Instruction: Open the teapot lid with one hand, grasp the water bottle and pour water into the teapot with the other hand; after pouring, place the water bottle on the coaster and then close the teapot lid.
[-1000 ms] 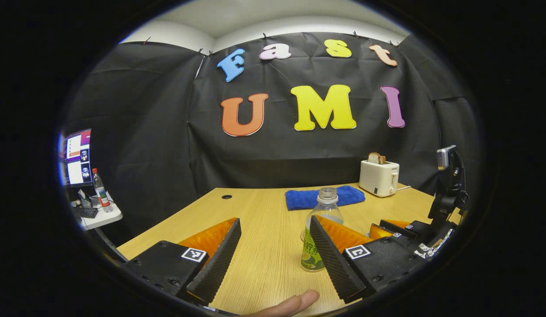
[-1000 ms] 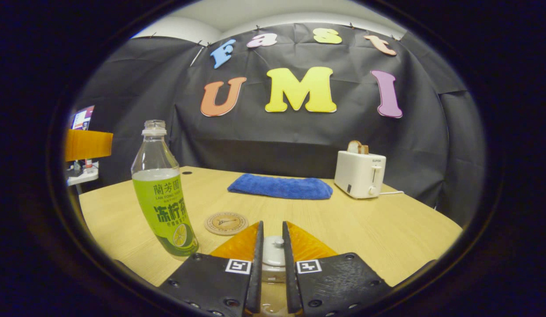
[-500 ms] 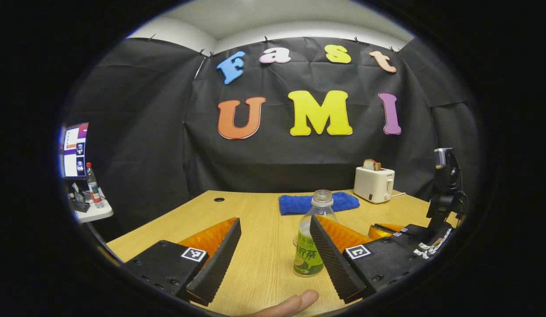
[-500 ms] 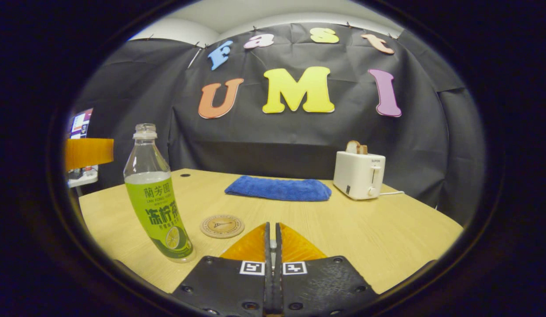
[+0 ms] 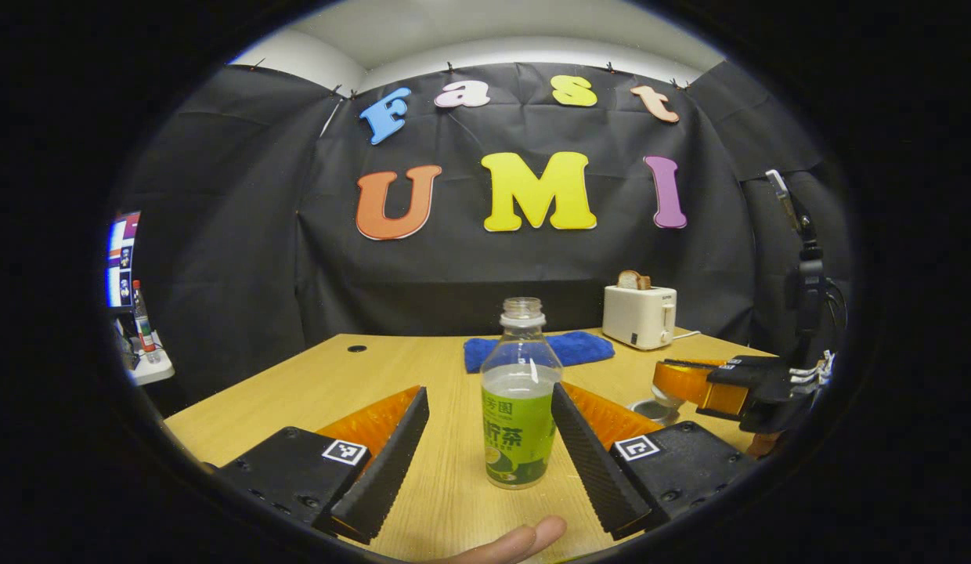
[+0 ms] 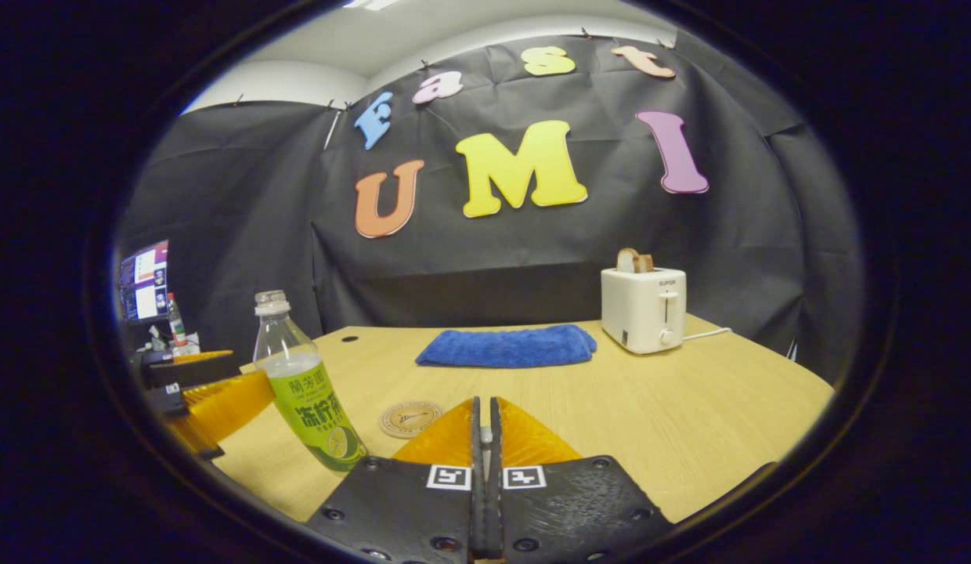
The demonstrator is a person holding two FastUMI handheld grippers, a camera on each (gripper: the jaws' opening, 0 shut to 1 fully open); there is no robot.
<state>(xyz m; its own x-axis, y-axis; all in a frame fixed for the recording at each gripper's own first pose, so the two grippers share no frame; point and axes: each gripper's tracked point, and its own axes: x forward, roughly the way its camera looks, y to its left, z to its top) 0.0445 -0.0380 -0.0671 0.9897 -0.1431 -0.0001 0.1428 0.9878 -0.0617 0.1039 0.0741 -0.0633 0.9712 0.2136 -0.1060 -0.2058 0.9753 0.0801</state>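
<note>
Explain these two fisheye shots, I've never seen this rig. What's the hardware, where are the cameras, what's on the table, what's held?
There is no robot here. A person holds a two-finger claw in each hand, and each claw carries a fisheye camera that looks along its own fingers, so those fingers show at the bottom of its picture.

In the left gripper view, the left claw is open, with the uncapped water bottle standing between its fingers, apparently not yet touched.

In the right gripper view, the right claw is shut, with a pale sliver between its fingers. That is probably the knob of the teapot lid.

On the wooden table are a round coaster, a folded blue towel and a white toaster with bread in it.
</note>
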